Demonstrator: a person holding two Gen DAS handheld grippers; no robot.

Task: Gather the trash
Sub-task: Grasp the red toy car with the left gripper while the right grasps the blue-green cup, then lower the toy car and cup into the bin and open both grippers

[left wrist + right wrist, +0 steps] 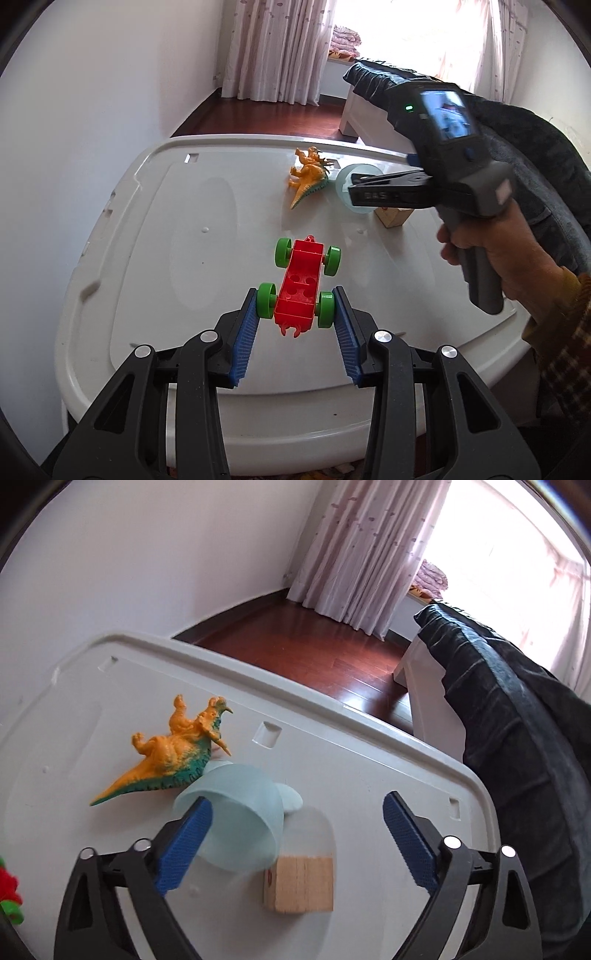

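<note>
**Toy car gripped, cup next in line**

The left gripper (295, 306) is clamped on the red toy car (301, 284), its blue pads pressed against the green rear wheels near the front edge of the white lid (147, 206). The right gripper (295, 834) stands wide apart over the far right part of the lid, its left pad just at the tipped pale blue cup (240, 819), with nothing squeezed between the pads. A wooden block (299, 882) lies touching the cup, and an orange dinosaur (173, 753) lies on its side just beyond. As I judge it, collection is at an early stage: no bin is in view, and cup, block and dinosaur remain on the lid.
</note>
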